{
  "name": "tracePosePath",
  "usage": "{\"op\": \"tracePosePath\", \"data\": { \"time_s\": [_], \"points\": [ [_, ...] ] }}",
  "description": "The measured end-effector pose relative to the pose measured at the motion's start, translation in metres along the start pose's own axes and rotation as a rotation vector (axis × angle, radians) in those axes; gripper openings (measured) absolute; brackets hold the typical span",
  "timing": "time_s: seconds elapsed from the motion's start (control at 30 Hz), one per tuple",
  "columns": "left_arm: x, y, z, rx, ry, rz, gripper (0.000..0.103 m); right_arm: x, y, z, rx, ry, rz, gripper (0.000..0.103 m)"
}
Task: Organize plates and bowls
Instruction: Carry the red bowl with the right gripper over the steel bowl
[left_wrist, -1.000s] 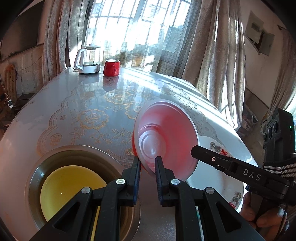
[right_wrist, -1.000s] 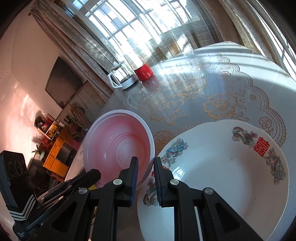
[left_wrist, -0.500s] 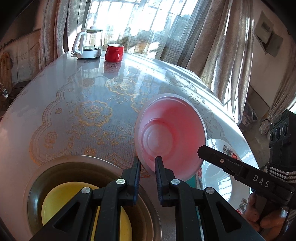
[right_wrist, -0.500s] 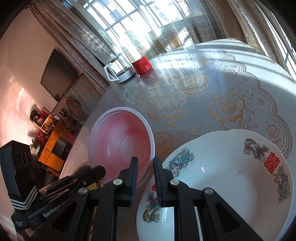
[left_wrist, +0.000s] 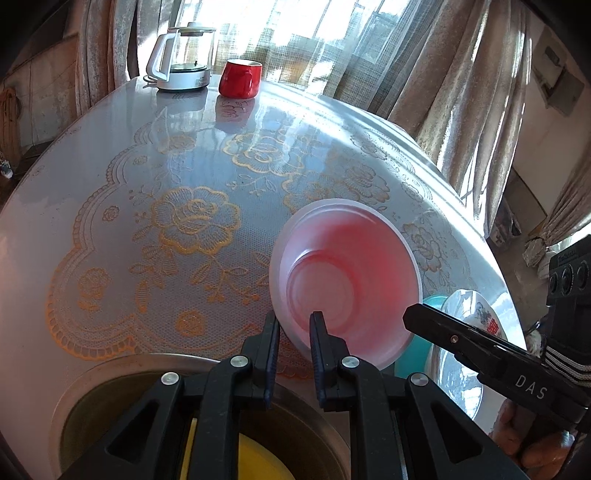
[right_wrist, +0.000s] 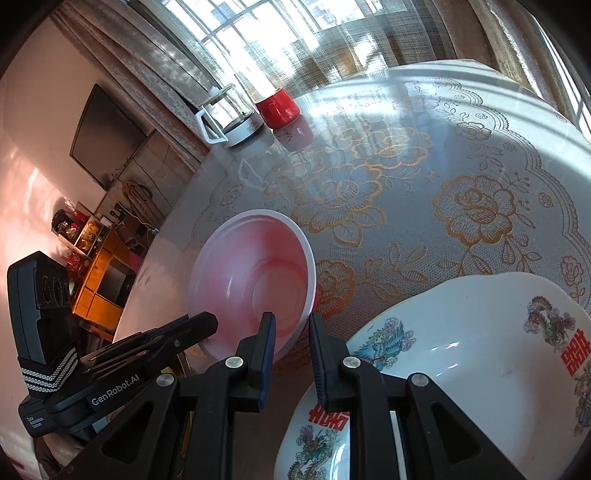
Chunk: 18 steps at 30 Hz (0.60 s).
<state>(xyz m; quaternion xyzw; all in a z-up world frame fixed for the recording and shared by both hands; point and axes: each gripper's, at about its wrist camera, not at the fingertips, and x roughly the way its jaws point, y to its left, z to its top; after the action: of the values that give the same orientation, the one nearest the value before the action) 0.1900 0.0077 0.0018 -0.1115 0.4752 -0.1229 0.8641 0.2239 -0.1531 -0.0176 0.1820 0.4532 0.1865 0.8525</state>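
Note:
A pink-red bowl with a white inside (left_wrist: 345, 275) is held tilted above the table. My left gripper (left_wrist: 293, 328) is shut on its near rim. My right gripper (right_wrist: 291, 330) is shut on the opposite rim of the same bowl (right_wrist: 255, 284). A white plate with dragon and phoenix prints (right_wrist: 454, 373) lies under and right of the right gripper; it also shows in the left wrist view (left_wrist: 469, 332) with a teal dish (left_wrist: 421, 354) beside it. A metal basin (left_wrist: 92, 391) holding a yellow dish (left_wrist: 258, 461) sits below the left gripper.
The round table (left_wrist: 110, 147) has a gold floral lace cover. A glass kettle (left_wrist: 183, 59) and a red mug (left_wrist: 240, 77) stand at its far edge by the curtained window. A TV and shelves show at left in the right wrist view.
The bowl, held by both grippers, has moved away from the metal basin and toward the printed plate, and it now tilts less steeply. Both grippers stayed shut on it.

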Motion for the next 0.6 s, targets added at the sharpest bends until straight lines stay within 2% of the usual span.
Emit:
{"op": "tracePosePath", "data": {
  "time_s": [0.1,0.17,0.23,0.33,0.43,0.5,0.6],
  "points": [
    [0.001,0.003,0.0,-0.014,0.0,0.003,0.02,0.001,0.0,0.002,0.008,0.005,0.006,0.024],
    [0.001,0.005,0.001,-0.032,-0.001,-0.008,0.032,-0.001,0.0,0.003,0.013,0.001,0.005,0.029],
    [-0.001,0.006,0.001,-0.044,-0.007,-0.007,0.034,-0.001,0.001,0.004,0.009,-0.003,-0.008,0.031],
    [-0.001,0.005,0.002,-0.034,-0.022,-0.006,0.034,0.0,0.002,0.005,0.001,-0.01,-0.021,0.031],
    [-0.001,0.001,0.002,-0.004,-0.035,0.013,0.02,0.003,0.007,0.005,-0.033,-0.011,-0.033,0.03],
    [-0.003,-0.001,0.0,0.005,-0.053,0.031,0.02,0.006,0.011,0.002,-0.063,-0.013,-0.058,0.023],
    [-0.012,-0.004,-0.001,0.019,-0.085,0.039,0.019,0.002,0.016,-0.001,-0.075,-0.029,-0.058,0.021]
  ]
}}
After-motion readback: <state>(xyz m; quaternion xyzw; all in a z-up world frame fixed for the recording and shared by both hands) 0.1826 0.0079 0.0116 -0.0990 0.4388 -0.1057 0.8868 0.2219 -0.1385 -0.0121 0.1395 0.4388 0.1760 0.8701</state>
